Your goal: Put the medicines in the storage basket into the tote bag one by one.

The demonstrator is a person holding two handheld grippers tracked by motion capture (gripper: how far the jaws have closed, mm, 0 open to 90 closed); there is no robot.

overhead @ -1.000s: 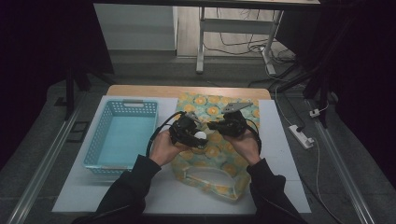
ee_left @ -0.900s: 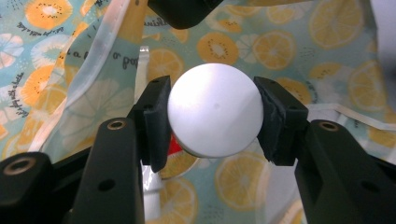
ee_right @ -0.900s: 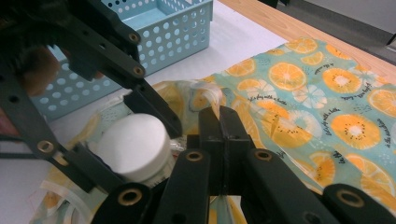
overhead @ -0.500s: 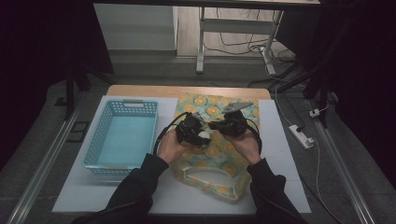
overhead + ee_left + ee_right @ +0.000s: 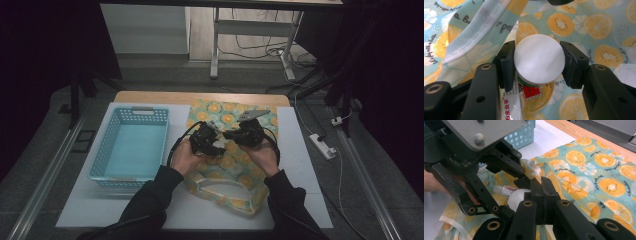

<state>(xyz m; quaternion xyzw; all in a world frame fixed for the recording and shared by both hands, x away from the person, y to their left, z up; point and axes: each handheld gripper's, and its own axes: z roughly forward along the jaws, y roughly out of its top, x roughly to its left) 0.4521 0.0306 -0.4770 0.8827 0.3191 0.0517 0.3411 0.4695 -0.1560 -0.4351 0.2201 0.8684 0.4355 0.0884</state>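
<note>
Black sleeves [image 5: 150,197], 2 black screw-studded grippers, looping black cable [image 5: 175,145], grey plate [image 5: 252,115].

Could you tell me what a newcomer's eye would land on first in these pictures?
Probably the bright orange-slice tote bag spread over the table's middle, with both grippers meeting above it. The left gripper clamps a white-capped bottle by its round cap, while the right gripper pinches the bag's edge beside it. A light-blue basket sits to the left.
</note>
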